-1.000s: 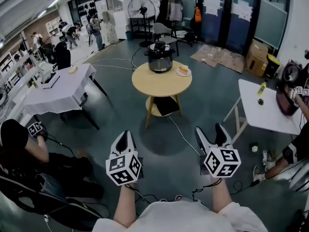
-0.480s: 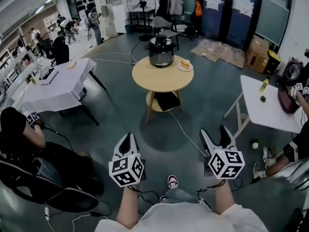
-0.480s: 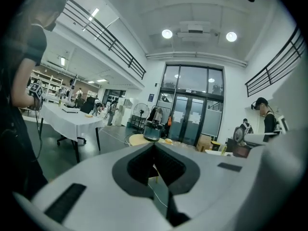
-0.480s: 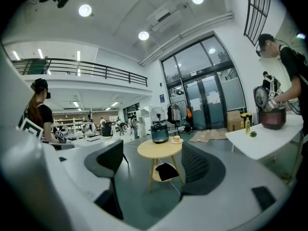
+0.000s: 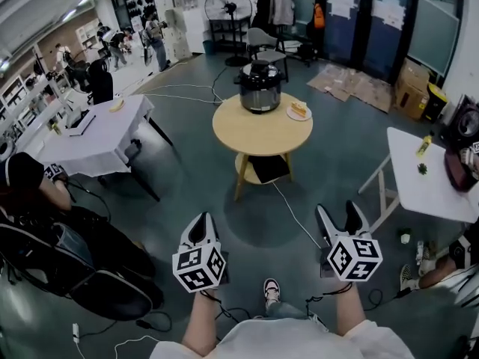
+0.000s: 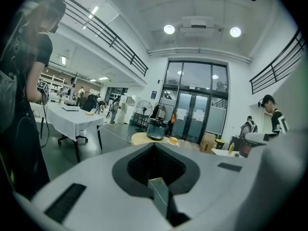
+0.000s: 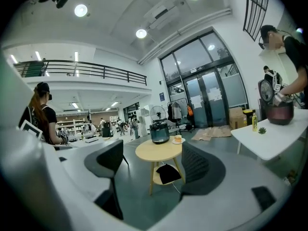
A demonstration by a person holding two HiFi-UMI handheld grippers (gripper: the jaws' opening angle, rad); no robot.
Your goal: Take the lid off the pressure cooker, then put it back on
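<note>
left gripper (image 6: pixel 154 146): jaws pressed together, nothing caught between them. it's held low over the grey floor, just ahead of the person's body
right gripper (image 7: pixel 155 171): jaws spread wide and empty, and the round table shows through the gap in its own view
the pair: side by side with a clear gap between them, both pointing toward the middle of the room
pressure cooker (image 5: pixel 260 88): well ahead of both grippers, upright on the far half of the round wooden table (image 5: pixel 258 132), touched by neither
lid (image 5: pixel 260 69): on top of the cooker, knob up
plate (image 5: pixel 299 112): just right of the cooker on the same tabletop, a slice of cake on it
lower shelf (image 5: pixel 266 169): under the tabletop, a dark flat thing lying on it
cable (image 5: pixel 296 214): pale cord across the floor from the table's foot toward the right gripper
white tables: one with a cloth (image 5: pixel 93 139) off to the left, another (image 5: pixel 428 189) at the right edge, a small bottle on it
seated person (image 5: pixel 34 193): far left, dark shirt
fan (image 5: pixel 227 6): standing at the back, behind the cooker
</note>
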